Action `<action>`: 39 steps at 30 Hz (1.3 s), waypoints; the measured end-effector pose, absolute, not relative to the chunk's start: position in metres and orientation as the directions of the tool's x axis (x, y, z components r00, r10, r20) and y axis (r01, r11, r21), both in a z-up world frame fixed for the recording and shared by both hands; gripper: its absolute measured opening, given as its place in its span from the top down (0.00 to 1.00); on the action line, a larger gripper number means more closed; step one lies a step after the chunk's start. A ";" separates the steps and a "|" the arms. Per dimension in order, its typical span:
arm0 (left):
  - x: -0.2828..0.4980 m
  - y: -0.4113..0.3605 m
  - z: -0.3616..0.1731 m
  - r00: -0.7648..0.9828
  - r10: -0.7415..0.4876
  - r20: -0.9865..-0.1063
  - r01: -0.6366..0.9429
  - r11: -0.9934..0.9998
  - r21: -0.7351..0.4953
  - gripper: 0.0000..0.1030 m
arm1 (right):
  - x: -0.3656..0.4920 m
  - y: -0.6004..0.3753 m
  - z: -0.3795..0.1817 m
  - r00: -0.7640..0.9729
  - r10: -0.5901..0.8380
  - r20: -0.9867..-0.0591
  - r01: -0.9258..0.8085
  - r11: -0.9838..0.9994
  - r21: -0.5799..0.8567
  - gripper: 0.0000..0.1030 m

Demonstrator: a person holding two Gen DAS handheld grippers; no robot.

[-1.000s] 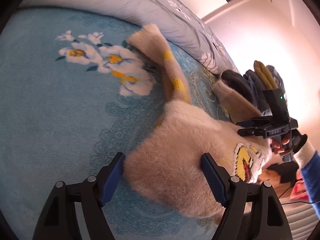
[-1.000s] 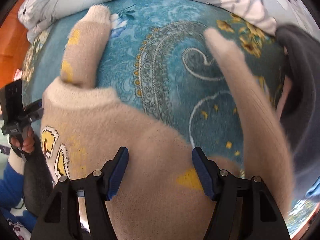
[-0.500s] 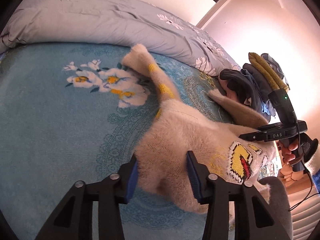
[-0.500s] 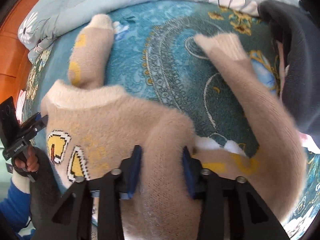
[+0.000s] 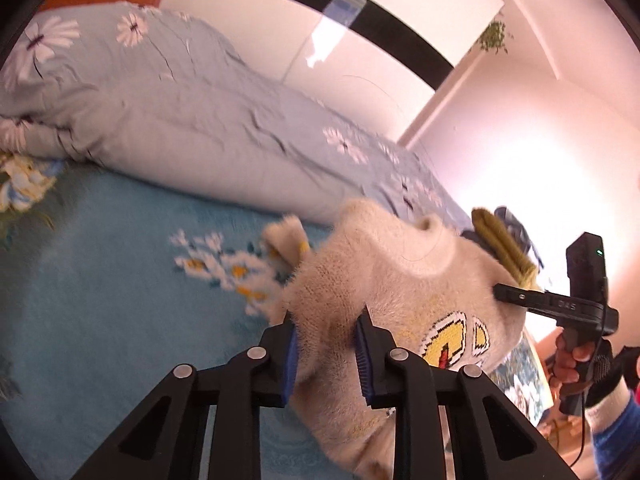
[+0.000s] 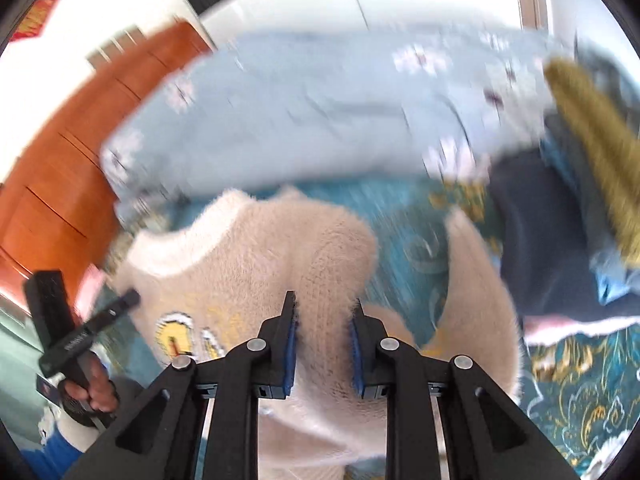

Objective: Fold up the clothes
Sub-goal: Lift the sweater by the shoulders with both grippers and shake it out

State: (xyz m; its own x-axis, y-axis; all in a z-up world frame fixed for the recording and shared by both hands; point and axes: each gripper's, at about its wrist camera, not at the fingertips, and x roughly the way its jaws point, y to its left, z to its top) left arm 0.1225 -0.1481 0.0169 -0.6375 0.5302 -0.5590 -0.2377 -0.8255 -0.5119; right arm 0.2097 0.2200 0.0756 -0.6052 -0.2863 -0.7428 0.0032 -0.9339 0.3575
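Now, sweater (image 5: 400, 280): fuzzy beige, yellow motif on front, bunched and raised off the teal blanket (image 5: 100, 300); one sleeve hangs right in right wrist view.
Left gripper (image 5: 326, 350): jaws have just been closing, now narrow, blue pads pinching a fold of sweater.
Right gripper (image 6: 322, 344): jaws likewise just closing, now clamped on a sweater fold.
Background: pale floral duvet (image 5: 200, 120) behind blanket; dark and olive clothes pile (image 6: 580, 200) right.
Blur: heavy in right view.
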 end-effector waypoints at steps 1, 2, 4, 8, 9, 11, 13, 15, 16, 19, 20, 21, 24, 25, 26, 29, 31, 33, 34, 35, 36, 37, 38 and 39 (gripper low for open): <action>0.121 -0.154 0.029 -0.657 0.520 -0.546 -0.235 -0.829 -0.507 0.75 | 0.208 0.215 0.086 -0.631 -0.290 -0.720 0.017 -0.933 0.361 0.78; 0.120 -0.159 0.042 -0.677 0.507 -0.534 -0.238 -0.837 -0.493 0.75 | 0.207 0.210 0.098 -0.658 -0.294 -0.693 0.031 -0.930 0.365 0.78; 0.121 -0.165 0.073 -0.718 0.476 -0.509 -0.248 -0.857 -0.451 0.75 | 0.209 0.203 0.121 -0.707 -0.303 -0.639 0.056 -0.925 0.376 0.78; 0.129 -0.181 0.138 -0.791 0.422 -0.443 -0.273 -0.892 -0.361 0.75 | 0.212 0.194 0.160 -0.781 -0.332 -0.528 0.100 -0.903 0.419 0.78; 0.132 -0.184 0.153 -0.805 0.413 -0.425 -0.276 -0.896 -0.347 0.75 | 0.215 0.191 0.170 -0.793 -0.338 -0.507 0.110 -0.898 0.427 0.78; 0.143 -0.187 0.180 -0.835 0.390 -0.388 -0.285 -0.910 -0.303 0.75 | 0.220 0.185 0.187 -0.812 -0.351 -0.467 0.134 -0.890 0.437 0.78; 0.157 -0.190 0.204 -0.861 0.368 -0.352 -0.290 -0.922 -0.255 0.75 | 0.229 0.179 0.203 -0.828 -0.368 -0.424 0.170 -0.884 0.437 0.78; 0.175 -0.196 0.220 -0.879 0.351 -0.323 -0.291 -0.931 -0.220 0.75 | 0.245 0.172 0.218 -0.838 -0.385 -0.387 0.209 -0.881 0.425 0.78; 0.183 -0.198 0.224 -0.885 0.346 -0.312 -0.291 -0.933 -0.210 0.75 | 0.254 0.168 0.224 -0.841 -0.392 -0.372 0.228 -0.882 0.413 0.78; 0.207 -0.204 0.226 -0.896 0.333 -0.294 -0.287 -0.939 -0.189 0.75 | 0.275 0.158 0.229 -0.840 -0.415 -0.351 0.275 -0.881 0.384 0.78; 0.215 -0.206 0.225 -0.898 0.331 -0.291 -0.287 -0.940 -0.185 0.75 | 0.282 0.154 0.230 -0.837 -0.421 -0.349 0.287 -0.882 0.374 0.78; 0.222 -0.209 0.223 -0.899 0.330 -0.288 -0.286 -0.941 -0.182 0.75 | 0.289 0.152 0.231 -0.834 -0.428 -0.349 0.299 -0.881 0.366 0.78; 0.239 -0.214 0.218 -0.898 0.337 -0.284 -0.291 -0.937 -0.191 0.75 | 0.303 0.145 0.228 -0.821 -0.450 -0.351 0.329 -0.876 0.352 0.78; 0.243 -0.215 0.218 -0.894 0.343 -0.288 -0.296 -0.935 -0.195 0.75 | 0.304 0.145 0.227 -0.817 -0.456 -0.353 0.337 -0.874 0.349 0.78; 0.242 -0.216 0.218 -0.888 0.352 -0.297 -0.302 -0.932 -0.200 0.75 | 0.304 0.145 0.227 -0.812 -0.461 -0.357 0.342 -0.873 0.349 0.78; 0.229 -0.215 0.215 -0.867 0.368 -0.336 -0.312 -0.927 -0.208 0.75 | 0.297 0.149 0.223 -0.798 -0.473 -0.372 0.345 -0.866 0.362 0.78; 0.209 -0.211 0.203 -0.854 0.358 -0.378 -0.298 -0.932 -0.208 0.75 | 0.284 0.153 0.215 -0.786 -0.475 -0.395 0.332 -0.864 0.379 0.78; 0.185 -0.204 0.185 -0.840 0.333 -0.428 -0.271 -0.941 -0.201 0.75 | 0.259 0.158 0.192 -0.766 -0.459 -0.451 0.285 -0.870 0.402 0.78; 0.171 -0.199 0.172 -0.833 0.314 -0.456 -0.252 -0.948 -0.193 0.75 | 0.247 0.160 0.178 -0.755 -0.446 -0.482 0.256 -0.876 0.409 0.78; 0.158 -0.194 0.157 -0.821 0.304 -0.483 -0.239 -0.952 -0.192 0.75 | 0.235 0.162 0.163 -0.743 -0.428 -0.514 0.224 -0.883 0.412 0.78; 0.142 -0.190 0.141 -0.807 0.295 -0.512 -0.225 -0.954 -0.196 0.75 | 0.223 0.164 0.147 -0.730 -0.411 -0.547 0.192 -0.890 0.413 0.78; 0.131 -0.184 0.125 -0.793 0.284 -0.539 -0.211 -0.958 -0.195 0.75 | 0.210 0.166 0.129 -0.715 -0.397 -0.576 0.157 -0.894 0.420 0.78; 0.120 -0.179 0.110 -0.781 0.272 -0.562 -0.197 -0.961 -0.193 0.75 | 0.199 0.170 0.114 -0.703 -0.387 -0.596 0.126 -0.893 0.431 0.78; 0.109 -0.175 0.095 -0.769 0.266 -0.582 -0.186 -0.963 -0.194 0.75 | 0.189 0.173 0.100 -0.695 -0.374 -0.614 0.098 -0.895 0.435 0.78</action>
